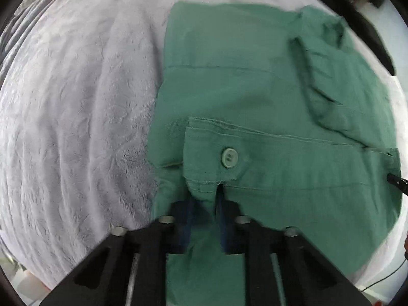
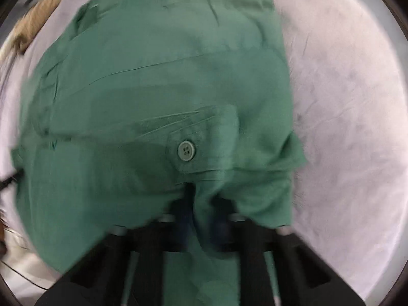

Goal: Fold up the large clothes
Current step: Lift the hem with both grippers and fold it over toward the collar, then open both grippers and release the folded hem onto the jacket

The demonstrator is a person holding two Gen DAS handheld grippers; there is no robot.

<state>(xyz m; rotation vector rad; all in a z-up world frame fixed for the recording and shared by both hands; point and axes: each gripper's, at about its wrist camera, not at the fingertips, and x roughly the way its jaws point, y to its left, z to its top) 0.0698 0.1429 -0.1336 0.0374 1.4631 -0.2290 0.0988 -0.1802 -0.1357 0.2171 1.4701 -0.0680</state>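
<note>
I see the green shirt (image 1: pixel 255 97) lying partly folded on a pale, textured cover (image 1: pixel 76 127) that spreads over the supporting surface; I cannot tell whether a bed or a worktop lies beneath it. In the left wrist view the shirt occupies the right half of the frame, with its straight left edge running down the middle and bare cover to the left. A sleeve is laid across the body of the shirt, and its cuff (image 1: pixel 211 158) carries one pale green button (image 1: pixel 229 157).

The left tool (image 1: pixel 205 204) points down at the shirt. Its two blue-padded fingers stand close together, clamped on a pinch of fabric at the lower edge of the cuff, just below the button.

In the right wrist view the shirt (image 2: pixel 165 76) fills the centre and left of the frame, with bare cover (image 2: pixel 344 102) to the right. A second cuff (image 2: pixel 204 148) with a four-hole button (image 2: pixel 186 151) lies just ahead of the right tool (image 2: pixel 204 206). This tool also points down, and its fingers are together on a bunched fold of green cloth that rises between them. The picture is blurred here, so I cannot read the pad contact in detail.

At the far left edge of the right wrist view I see a tan, fuzzy object (image 2: pixel 33 25) lying on the cover, apart from the shirt.
</note>
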